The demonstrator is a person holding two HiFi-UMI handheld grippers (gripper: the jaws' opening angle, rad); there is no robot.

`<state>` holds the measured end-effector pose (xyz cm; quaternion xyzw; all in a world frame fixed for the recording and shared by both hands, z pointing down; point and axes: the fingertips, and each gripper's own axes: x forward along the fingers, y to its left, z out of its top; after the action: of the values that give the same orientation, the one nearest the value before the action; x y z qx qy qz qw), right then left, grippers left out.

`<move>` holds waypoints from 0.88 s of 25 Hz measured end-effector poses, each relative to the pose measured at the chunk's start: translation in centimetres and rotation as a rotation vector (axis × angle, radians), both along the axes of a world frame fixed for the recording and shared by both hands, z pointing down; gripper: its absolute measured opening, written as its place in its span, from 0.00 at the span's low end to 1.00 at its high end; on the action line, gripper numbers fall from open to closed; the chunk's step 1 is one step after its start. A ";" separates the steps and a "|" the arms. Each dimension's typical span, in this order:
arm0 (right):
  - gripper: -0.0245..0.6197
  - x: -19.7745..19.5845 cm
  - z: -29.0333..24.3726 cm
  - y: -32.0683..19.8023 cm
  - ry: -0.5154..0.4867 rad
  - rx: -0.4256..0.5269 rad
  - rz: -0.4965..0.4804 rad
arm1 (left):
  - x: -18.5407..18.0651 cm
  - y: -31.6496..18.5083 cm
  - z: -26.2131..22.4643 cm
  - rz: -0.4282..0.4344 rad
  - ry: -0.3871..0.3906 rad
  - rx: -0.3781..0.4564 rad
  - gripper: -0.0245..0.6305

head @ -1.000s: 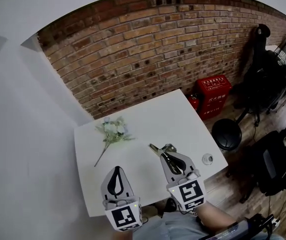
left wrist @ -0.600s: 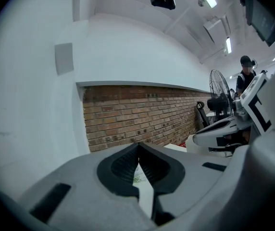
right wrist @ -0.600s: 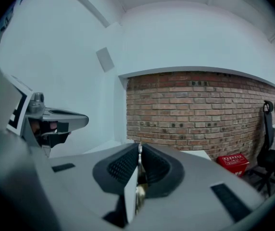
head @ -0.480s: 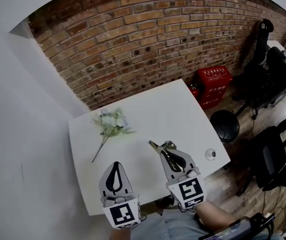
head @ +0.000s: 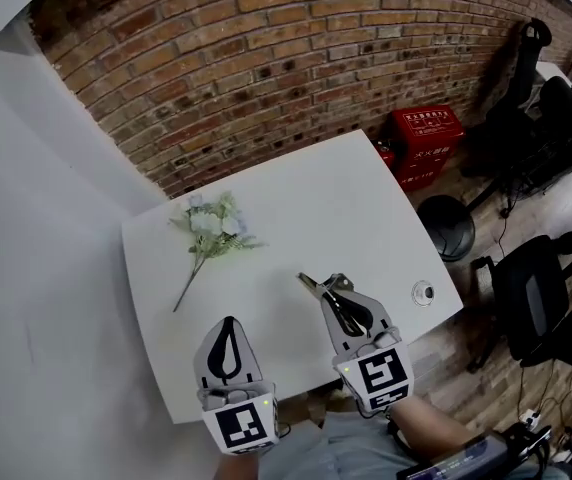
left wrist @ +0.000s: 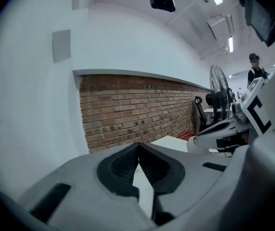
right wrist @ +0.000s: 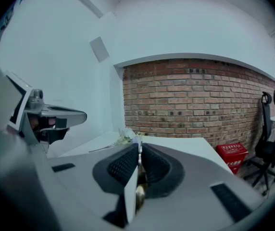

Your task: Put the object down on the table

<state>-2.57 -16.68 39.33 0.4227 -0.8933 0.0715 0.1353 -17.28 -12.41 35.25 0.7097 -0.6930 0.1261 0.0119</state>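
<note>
The right gripper (head: 332,292) is clamped on a small metal object (head: 312,287). One thin end of it pokes out past the tips toward the middle of the white table (head: 346,218). In the right gripper view the jaws (right wrist: 139,146) are pressed against a thin metal strip (right wrist: 138,159), with a brassy bit showing lower down in the gap. So the object is in that claw, over the near part of the table. I can't tell from here whether it touches the top.

The left gripper (head: 228,321) hangs beside it, nearer the table's front left edge. Its jaws are closed tip to tip with nothing between them (the left gripper view (left wrist: 138,145) shows only bare tabletop through the slit below the tips).

A spray of pale flowers (head: 211,230) lies flat on the far left part of the table, its stem pointing back toward the left gripper, well apart from both claws. A small round thing (head: 423,292) sits alone near the right edge, too small to make out.

Behind the table is a brick wall (head: 266,58). A red box (head: 424,133) stands on the floor against it. A dark round stool (head: 446,226) and a black chair (head: 536,298) are off to the right.
</note>
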 end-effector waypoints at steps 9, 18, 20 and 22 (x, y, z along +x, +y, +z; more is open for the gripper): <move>0.09 0.0 3.2 -0.1 0.019 -0.068 0.012 | -0.3 -0.6 2.9 0.009 0.014 -0.056 0.05; 0.09 -0.2 5.9 -0.3 0.034 -0.131 0.024 | 0.0 -1.1 5.6 0.021 0.043 -0.138 0.05; 0.09 -0.4 6.6 -0.3 0.037 -0.145 0.024 | 0.0 -1.3 6.1 0.026 0.052 -0.148 0.05; 0.09 -0.6 7.3 -0.3 0.043 -0.152 0.024 | -0.1 -1.4 6.7 0.031 0.057 -0.159 0.05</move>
<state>-3.17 -16.94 46.63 0.4235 -0.8769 0.1318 0.1852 -17.37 -13.84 41.98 0.7203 -0.6693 0.1606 0.0861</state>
